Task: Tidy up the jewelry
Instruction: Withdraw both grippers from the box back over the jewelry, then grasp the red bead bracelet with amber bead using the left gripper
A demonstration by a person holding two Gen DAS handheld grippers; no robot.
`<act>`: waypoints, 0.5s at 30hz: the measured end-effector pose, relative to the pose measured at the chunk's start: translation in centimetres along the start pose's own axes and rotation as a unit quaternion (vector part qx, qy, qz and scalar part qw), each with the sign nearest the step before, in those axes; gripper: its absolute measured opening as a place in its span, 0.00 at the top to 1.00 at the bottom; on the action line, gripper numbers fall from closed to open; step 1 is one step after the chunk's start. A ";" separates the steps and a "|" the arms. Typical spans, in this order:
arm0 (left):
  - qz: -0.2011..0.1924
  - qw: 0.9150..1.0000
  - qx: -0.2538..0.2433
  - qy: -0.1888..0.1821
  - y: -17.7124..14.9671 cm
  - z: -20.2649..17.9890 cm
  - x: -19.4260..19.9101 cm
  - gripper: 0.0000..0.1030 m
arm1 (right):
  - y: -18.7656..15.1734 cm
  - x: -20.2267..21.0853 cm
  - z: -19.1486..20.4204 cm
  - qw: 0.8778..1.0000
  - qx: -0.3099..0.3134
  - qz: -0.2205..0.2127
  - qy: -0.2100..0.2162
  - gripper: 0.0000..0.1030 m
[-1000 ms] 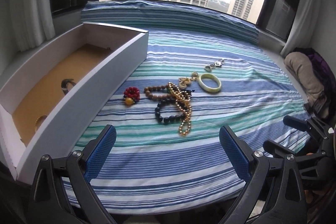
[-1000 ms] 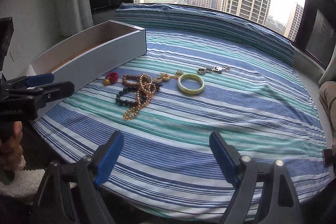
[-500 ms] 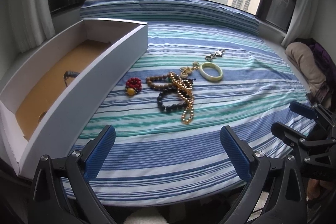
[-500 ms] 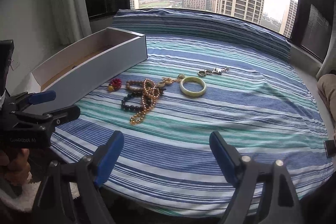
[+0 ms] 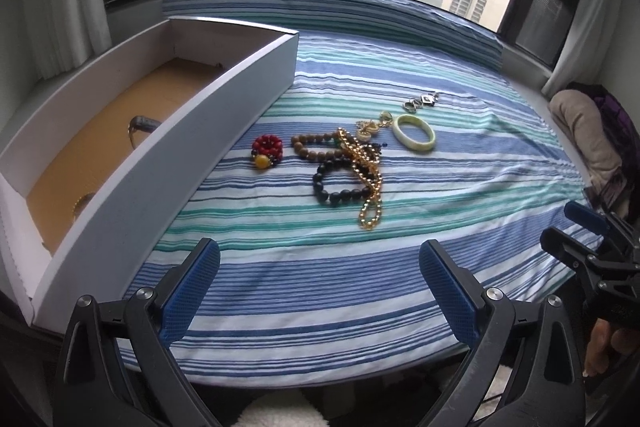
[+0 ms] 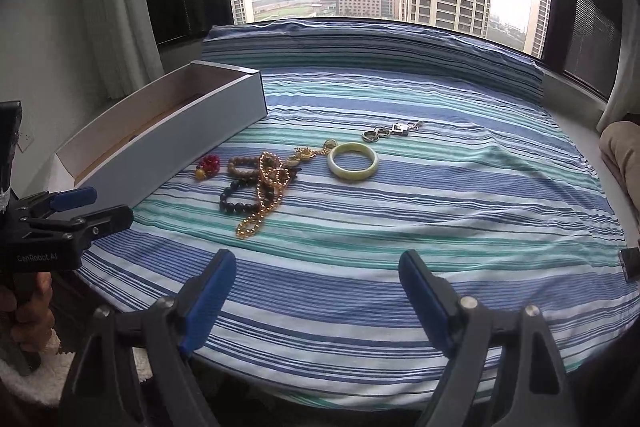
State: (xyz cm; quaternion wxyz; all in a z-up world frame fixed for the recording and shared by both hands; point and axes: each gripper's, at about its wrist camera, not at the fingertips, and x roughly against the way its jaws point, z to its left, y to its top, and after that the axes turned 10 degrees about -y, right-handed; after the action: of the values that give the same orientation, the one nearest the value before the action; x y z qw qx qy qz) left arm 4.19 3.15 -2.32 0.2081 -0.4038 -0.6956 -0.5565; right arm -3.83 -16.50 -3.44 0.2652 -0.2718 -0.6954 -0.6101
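Jewelry lies on a striped cloth: a red bead bracelet [image 5: 267, 148] [image 6: 208, 165], a brown wooden bead bracelet [image 5: 313, 146], a black bead bracelet [image 5: 340, 189] [image 6: 237, 201], a gold bead necklace [image 5: 369, 187] [image 6: 262, 203], a pale green bangle [image 5: 413, 132] [image 6: 353, 161] and silver rings with a charm [image 5: 420, 102] [image 6: 390, 131]. A long white box [image 5: 224, 115] [image 6: 172, 143] on the left holds a dark bracelet [image 5: 140, 127]. My left gripper [image 5: 319, 291] and right gripper [image 6: 316, 301] are open and empty, near the cloth's front edge.
The striped cloth [image 5: 360, 267] covers a window-seat platform with a raised cushion [image 6: 360, 43] at the back. Folded clothes [image 5: 588, 131] lie at the right. Curtains hang on both sides. Each gripper shows in the other's view: the right [image 5: 588, 243], the left [image 6: 68, 215].
Both grippers have drawn back and risen a little, so the jewelry sits farther off. Nothing on the cloth has moved.
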 end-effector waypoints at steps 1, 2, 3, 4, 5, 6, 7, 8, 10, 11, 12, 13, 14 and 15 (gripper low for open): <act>0.004 1.000 0.009 0.000 0.0 0.6 -0.2 0.03 | -0.1 -0.3 -0.1 1.000 -0.003 0.005 0.002 0.17; 0.010 1.000 0.017 -0.002 0.0 1.1 -0.5 0.03 | -0.1 -0.5 -0.2 1.000 -0.006 0.010 0.005 0.17; 0.016 1.000 0.024 -0.004 0.1 1.6 -0.9 0.03 | -0.1 -0.8 -0.3 1.000 -0.009 0.014 0.008 0.17; 0.022 0.999 0.030 -0.006 0.3 2.0 -1.3 0.03 | -0.1 -0.9 -0.2 1.000 -0.011 0.018 0.012 0.17; 0.027 0.999 0.035 -0.011 0.5 2.4 -1.8 0.03 | -0.1 -1.1 -0.2 1.000 -0.012 0.019 0.014 0.17; 0.033 0.999 0.039 -0.016 0.8 2.7 -2.4 0.03 | -0.1 -1.1 -0.2 1.000 -0.011 0.020 0.015 0.17; 0.035 0.998 0.039 -0.020 1.1 3.0 -3.1 0.03 | -0.1 -1.1 -0.1 1.000 -0.010 0.019 0.015 0.17; 0.036 0.998 0.037 -0.022 1.6 3.3 -3.9 0.03 | -0.1 -1.1 0.0 1.000 -0.008 0.018 0.015 0.17; 0.041 0.998 0.029 -0.027 2.6 3.7 -5.8 0.04 | -0.2 -1.0 0.2 1.000 -0.006 0.018 0.017 0.17; 0.043 0.998 0.027 -0.026 3.3 3.9 -6.9 0.04 | -0.2 -1.0 0.2 1.000 -0.007 0.018 0.018 0.17; 0.044 0.998 0.025 -0.026 3.9 4.1 -8.1 0.04 | -0.2 -1.0 0.1 1.000 -0.007 0.019 0.018 0.17; 0.045 0.998 0.023 -0.026 4.6 4.2 -9.3 0.07 | -0.2 -1.0 0.0 1.000 -0.009 0.020 0.020 0.17; 0.044 0.998 0.021 -0.026 5.1 4.5 -10.5 0.12 | -0.2 -0.9 -0.1 1.000 -0.011 0.019 0.020 0.17; 0.044 0.998 0.020 -0.025 5.6 4.8 -11.6 0.16 | -0.2 -0.8 -0.3 1.000 -0.014 0.019 0.020 0.17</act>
State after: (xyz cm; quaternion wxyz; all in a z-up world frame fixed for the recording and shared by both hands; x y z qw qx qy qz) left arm 16.21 4.16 -8.88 0.2233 -0.4438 -0.6933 -0.5221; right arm -3.42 -16.84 -4.12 0.2864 -0.2762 -0.6761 -0.6201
